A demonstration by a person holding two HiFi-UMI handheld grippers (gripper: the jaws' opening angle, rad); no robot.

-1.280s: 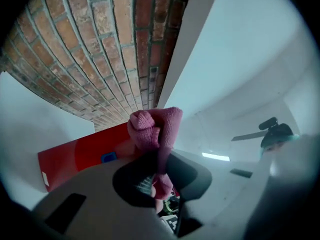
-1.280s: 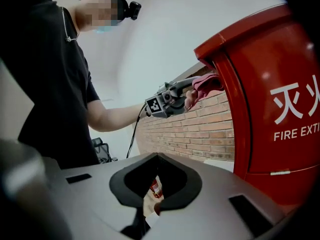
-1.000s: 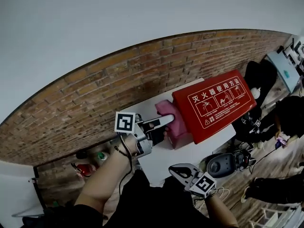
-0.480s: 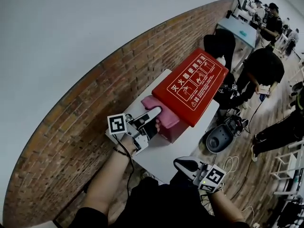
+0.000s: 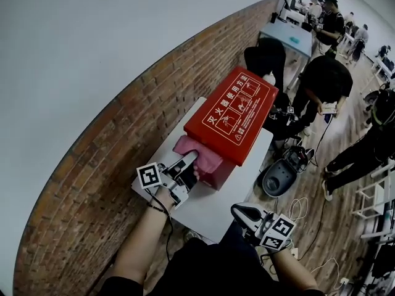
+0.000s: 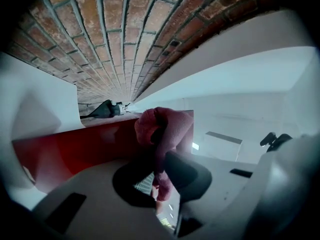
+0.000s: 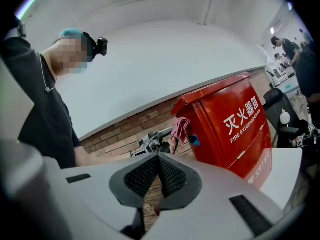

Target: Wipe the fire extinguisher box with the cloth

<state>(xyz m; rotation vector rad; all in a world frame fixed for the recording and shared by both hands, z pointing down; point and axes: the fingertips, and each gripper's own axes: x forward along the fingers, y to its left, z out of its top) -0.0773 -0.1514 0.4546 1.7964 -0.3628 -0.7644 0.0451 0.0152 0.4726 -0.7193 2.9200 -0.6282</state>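
A red fire extinguisher box (image 5: 231, 115) with white print on its lid stands on a white table (image 5: 210, 205) by the brick wall. My left gripper (image 5: 188, 162) is shut on a pink cloth (image 5: 196, 151), which is pressed against the box's near side wall. In the left gripper view the cloth (image 6: 162, 131) bunches between the pads and lies on the red box (image 6: 75, 146). My right gripper (image 5: 242, 212) hangs shut and empty off the table's front edge, apart from the box. From its view I see the box (image 7: 230, 119) and the cloth (image 7: 181, 127) on its side.
A brick wall (image 5: 105, 165) runs behind the table. Several people (image 5: 324, 82) stand at the right beside another table (image 5: 285, 34). A dark round device (image 5: 278, 179) and cables lie on the wooden floor to the right of the table.
My head view has swung, so the box sits further left and higher. The left gripper with the cloth stays against the box's side; the right gripper hangs in much the same place.
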